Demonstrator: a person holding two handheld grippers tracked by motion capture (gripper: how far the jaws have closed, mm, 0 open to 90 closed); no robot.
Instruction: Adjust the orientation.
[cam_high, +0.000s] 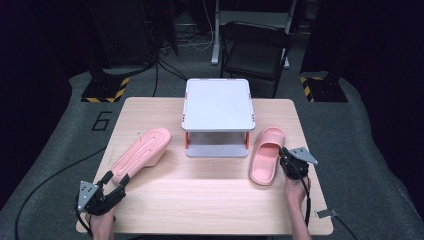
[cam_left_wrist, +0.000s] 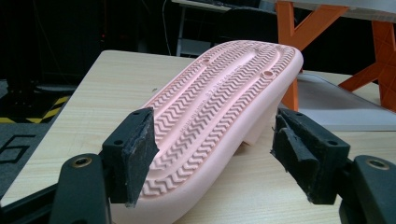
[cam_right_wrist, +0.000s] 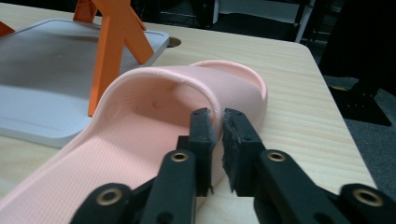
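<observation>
Two pink slippers lie on the wooden table (cam_high: 200, 200). The left slipper (cam_high: 142, 150) (cam_left_wrist: 224, 93) rests sole up, its zigzag tread showing. Its heel end sits between the jaws of my left gripper (cam_high: 116, 180) (cam_left_wrist: 212, 144), which is open: the right pad stands clear of the slipper's side and the left pad is at its edge. The right slipper (cam_high: 266, 155) (cam_right_wrist: 154, 121) lies right way up, toe pointing away. My right gripper (cam_high: 283, 152) (cam_right_wrist: 219, 123) is shut on the near right edge of its strap, pinching the thin pink wall.
A grey two-tier rack (cam_high: 217, 102) with orange legs (cam_right_wrist: 114, 42) stands at the table's back middle, between the slippers. A black folding chair (cam_high: 255, 50) is behind the table. A small grey piece (cam_high: 327, 213) lies near the front right corner.
</observation>
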